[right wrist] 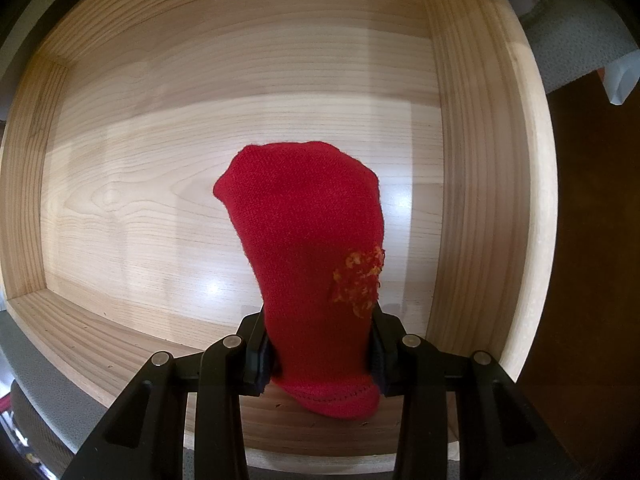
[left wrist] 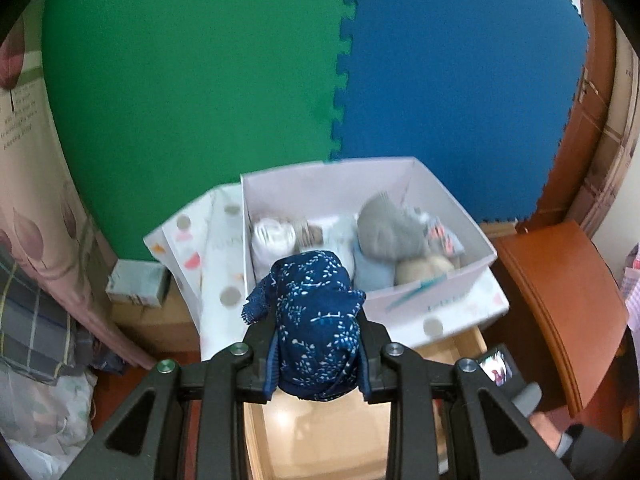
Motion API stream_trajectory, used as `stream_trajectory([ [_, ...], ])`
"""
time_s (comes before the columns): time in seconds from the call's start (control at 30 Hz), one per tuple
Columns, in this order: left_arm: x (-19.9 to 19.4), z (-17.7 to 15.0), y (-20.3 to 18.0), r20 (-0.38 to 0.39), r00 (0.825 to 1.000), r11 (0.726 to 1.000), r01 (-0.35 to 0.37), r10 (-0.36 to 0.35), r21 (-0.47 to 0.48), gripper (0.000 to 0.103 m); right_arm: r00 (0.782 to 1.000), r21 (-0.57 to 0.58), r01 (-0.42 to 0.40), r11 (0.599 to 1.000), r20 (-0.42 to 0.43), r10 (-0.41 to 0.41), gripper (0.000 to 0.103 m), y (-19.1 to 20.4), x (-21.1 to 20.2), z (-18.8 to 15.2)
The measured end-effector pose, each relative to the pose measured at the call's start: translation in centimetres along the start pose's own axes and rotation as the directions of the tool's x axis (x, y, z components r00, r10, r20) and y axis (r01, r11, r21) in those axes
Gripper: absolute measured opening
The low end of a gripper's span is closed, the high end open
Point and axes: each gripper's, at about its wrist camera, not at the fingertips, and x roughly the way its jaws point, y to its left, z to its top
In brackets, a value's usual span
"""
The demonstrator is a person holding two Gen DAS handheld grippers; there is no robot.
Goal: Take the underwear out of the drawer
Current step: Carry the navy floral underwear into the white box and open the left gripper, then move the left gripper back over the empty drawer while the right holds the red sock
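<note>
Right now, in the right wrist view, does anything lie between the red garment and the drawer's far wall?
No. Beyond the red garment held in the right claw, only bare wooden drawer floor shows.

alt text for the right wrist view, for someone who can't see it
The right claw grips a rolled red cloth with an orange patch, held over a bare wooden drawer.

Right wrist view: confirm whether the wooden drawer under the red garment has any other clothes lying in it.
No. The wooden drawer shows only bare boards around the red garment, which the right gripper clamps.
</note>
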Motion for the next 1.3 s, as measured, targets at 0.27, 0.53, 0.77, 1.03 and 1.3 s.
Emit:
stream_trajectory([
  [0.27,3.4,3.4,-0.1,-0.015,0.999,0.999,-0.049,0.049,0.013,0.029,1.000,0.000,-0.005,1.000,0.000,0.005,0.036,-0.3,0.4,0.1],
  [0.53,8.6,4.1,-0.1,-0.088,0.994,0.998,-0.066,0.066,0.006,0.029,1.000,0.000,-0.013,1.000,0.001,0.013,0.036,-0.4,0.6,0.0],
  [0.77,12.4,3.4,1.0,-0.163,0.982,0.995,-0.097,0.092,-0.022,0.029,1.000,0.006,-0.023,1.000,0.000,0.023,0.036,-0.7,0.6,0.1],
  [1.03,14.2,2.2,1.6,-0.220,0.969,0.992,-0.121,0.111,-0.032,0.037,1.000,0.006,-0.024,1.000,0.000,0.024,0.037,-0.7,1.0,-0.1],
  [1.3,13.0,2.3,1.3,-0.208,0.976,0.997,-0.075,0.068,-0.028,0.054,1.000,0.004,-0.023,1.000,0.000,0.023,0.037,-1.0,1.1,-0.1],
])
